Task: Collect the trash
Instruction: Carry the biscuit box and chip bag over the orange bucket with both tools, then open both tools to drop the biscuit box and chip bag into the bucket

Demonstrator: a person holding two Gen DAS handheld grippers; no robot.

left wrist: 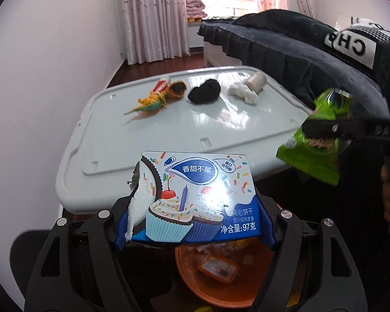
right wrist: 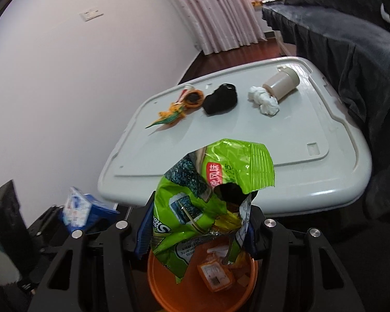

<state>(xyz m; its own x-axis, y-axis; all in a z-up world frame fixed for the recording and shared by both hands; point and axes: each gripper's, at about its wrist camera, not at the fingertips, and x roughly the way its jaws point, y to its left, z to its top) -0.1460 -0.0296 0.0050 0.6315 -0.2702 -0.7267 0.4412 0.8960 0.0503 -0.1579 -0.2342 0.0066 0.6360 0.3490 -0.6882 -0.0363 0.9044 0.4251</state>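
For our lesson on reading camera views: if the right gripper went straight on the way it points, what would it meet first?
Likely the white lid, just beyond the green snack bag that the right gripper holds over the orange bin. Depth is unclear, so it might pass above.

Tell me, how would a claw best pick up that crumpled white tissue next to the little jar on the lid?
Probably from above, at the bulkier end of the crumpled white tissue away from the beige jar. The wad lies flat on the white bin lid, soft and lumpy. Its other end touches the jar's mouth, so gripping there risks knocking the jar.
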